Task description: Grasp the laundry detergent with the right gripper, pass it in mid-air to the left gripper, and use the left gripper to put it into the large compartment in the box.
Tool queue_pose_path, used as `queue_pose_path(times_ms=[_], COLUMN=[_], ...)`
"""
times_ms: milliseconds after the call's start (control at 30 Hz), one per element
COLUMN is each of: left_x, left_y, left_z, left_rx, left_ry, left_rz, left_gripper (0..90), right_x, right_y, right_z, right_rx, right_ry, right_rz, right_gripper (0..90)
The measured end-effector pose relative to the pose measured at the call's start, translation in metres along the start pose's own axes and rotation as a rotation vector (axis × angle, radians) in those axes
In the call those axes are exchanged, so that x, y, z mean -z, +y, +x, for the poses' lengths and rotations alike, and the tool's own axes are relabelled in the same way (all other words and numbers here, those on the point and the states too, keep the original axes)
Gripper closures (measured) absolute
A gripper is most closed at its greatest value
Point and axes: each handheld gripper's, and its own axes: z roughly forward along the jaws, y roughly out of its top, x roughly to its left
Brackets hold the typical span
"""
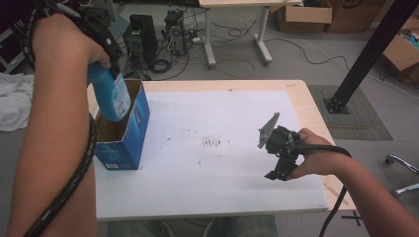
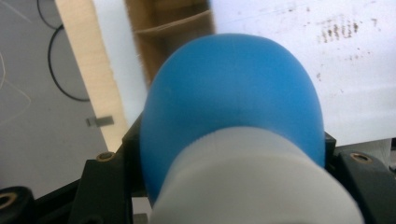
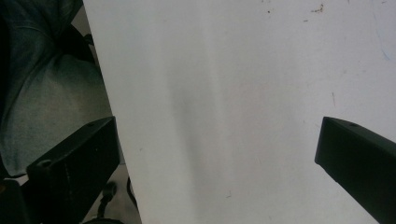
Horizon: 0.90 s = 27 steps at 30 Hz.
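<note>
From the high view, your left claw (image 1: 101, 47) is clamped on a blue bottle (image 1: 111, 94), held upright with its base dipping into the open top of the blue carton (image 1: 123, 133). That carton stands at the bench's (image 1: 217, 192) left edge. The step in hand looks like lowering the bottle into the carton. To do it well, keep the bottle vertical, centre it inside the cardboard walls so it does not catch a flap, and let go only once you feel it seated on the bottom. The carton is light and near the edge, so I judge a sideways push could shift it. Your right claw (image 1: 276, 165) hangs low over the bench, far to the right of the carton, holding nothing.

In the left gripper view, the bottle (image 2: 233, 102) sits squarely between the jaws, white cap (image 2: 252, 186) nearest the camera, blue body pointing down toward the carton's brown interior (image 2: 163, 37). The grip looks snug on both sides.

In the right gripper view, the jaws stand wide apart above bare white bench (image 3: 233, 93), far from the carton. You could bring that claw over to steady the carton.
</note>
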Motion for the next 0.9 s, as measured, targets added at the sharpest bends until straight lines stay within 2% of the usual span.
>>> queue_pose_path(times_ms=[133, 333, 700, 900], left_x=[-0.005, -0.021, -0.076, -0.104], left_y=[-0.002, -0.002, 0.000, 0.000], left_z=[0.012, 0.021, 0.025, 0.027], left_rx=[0.034, 0.047, 0.040, 0.053], left_ry=[0.007, 0.008, -0.040, -0.044], left_rz=[0.010, 0.022, 0.054, 0.059], left_gripper=[39.5, 39.5, 39.5, 39.5], right_x=[0.001, 0.004, 0.001, 0.001], right_y=[0.000, 0.003, 0.004, 0.003], right_z=[-0.002, -0.002, 0.003, 0.004], right_rx=[0.000, 0.005, 0.022, 0.025], right_ry=[0.008, 0.004, 0.011, 0.013], right_rz=[0.019, 0.008, 0.013, 0.025], right_gripper=[0.0, 0.0, 0.0, 0.0])
